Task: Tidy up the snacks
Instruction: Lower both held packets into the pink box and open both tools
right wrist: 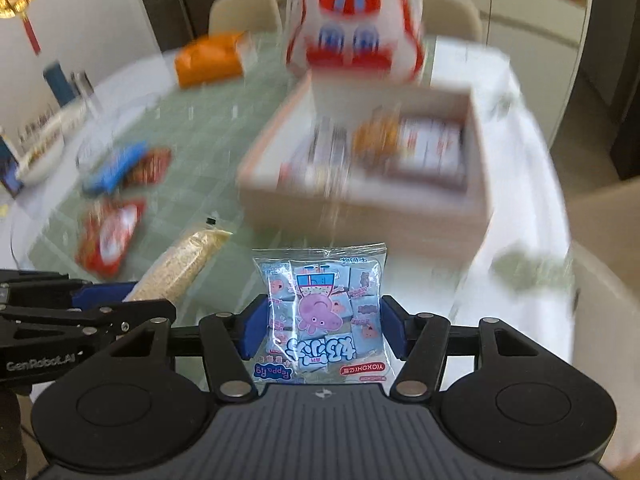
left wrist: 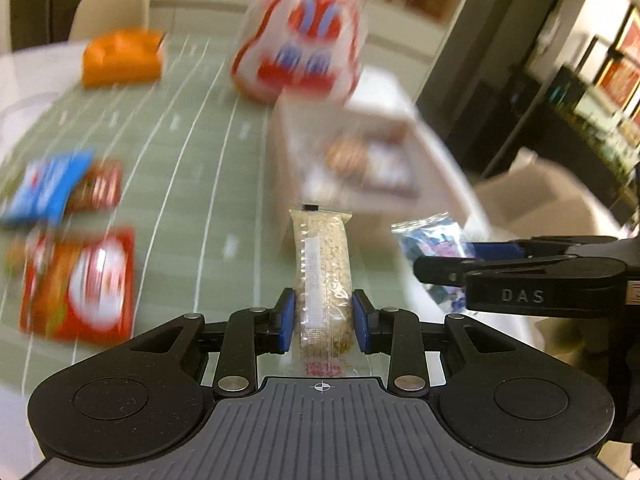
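Two grips: left fingers (left wrist: 289, 320) clamping oat bar (left wrist: 324, 280), right fingers (right wrist: 394, 332) clamping candy bag (right wrist: 322, 312).

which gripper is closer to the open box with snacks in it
Right, by a little. The right gripper, shut on the cartoon pig candy bag, faces the open box head-on. The left gripper, shut on the oat bar, sits beside it, box ahead to its right.

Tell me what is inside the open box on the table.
The box holds several snack packets: an orange-brown one and a white and red one show through the blur. Whatever lies under them, or against the near wall, is hidden.
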Available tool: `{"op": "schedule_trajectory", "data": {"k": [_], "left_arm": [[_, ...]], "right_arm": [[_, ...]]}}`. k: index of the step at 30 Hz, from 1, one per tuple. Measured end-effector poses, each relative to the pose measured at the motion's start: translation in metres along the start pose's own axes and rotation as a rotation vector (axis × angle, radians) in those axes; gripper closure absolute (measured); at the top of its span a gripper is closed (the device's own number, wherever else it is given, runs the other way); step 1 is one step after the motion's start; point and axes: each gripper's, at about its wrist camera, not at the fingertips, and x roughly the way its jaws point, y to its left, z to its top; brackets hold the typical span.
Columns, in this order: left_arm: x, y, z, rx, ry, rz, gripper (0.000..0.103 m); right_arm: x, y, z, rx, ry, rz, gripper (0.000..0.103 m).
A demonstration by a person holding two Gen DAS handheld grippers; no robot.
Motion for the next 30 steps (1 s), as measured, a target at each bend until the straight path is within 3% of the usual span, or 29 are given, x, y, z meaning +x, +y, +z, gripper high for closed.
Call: {"op": "schedule_trajectory", "data": {"k": [5,8,10,12,16,20,25,30], "left_arm": [[0.025,-0.019,0.066,0.042,-0.085,-0.018,0.069],[0.061,-0.019,0.093,-0.009,-0.091,-0.052,0.068],[0.100,-0.012,0.103,-0.065,-0.024,-0.075,0.068],[0.122,-0.010,0.102,-0.059,0.019,-0.066,0.068],[0.113,-0.010,0.095,-0.080,-0.008,-0.052,0.068],[0.095,0.006,0.094,-0.072,0.015,-0.012,0.068],[0.067,0.064,0.084,-0.156,0.014,0.087,0.069],[0.025,0.126,0.055,-0.219,-0.032,0.201,0.069]], "right_arm": [[0.008,-0.031,0.068,0.005,-0.056,-0.026,0.044],[0.035,-0.055,0.101,0.045,-0.031,-0.037,0.044],[0.060,-0.076,0.117,0.098,0.006,0.020,0.043],[0.085,-0.094,0.125,0.162,0.061,0.045,0.042],[0.104,-0.105,0.125,0.202,0.106,0.048,0.040],[0.099,-0.088,0.128,0.130,0.082,0.002,0.038],[0.083,-0.034,0.120,0.023,0.017,-0.003,0.035],[0.075,0.031,0.106,-0.009,0.003,0.092,0.031]]}}
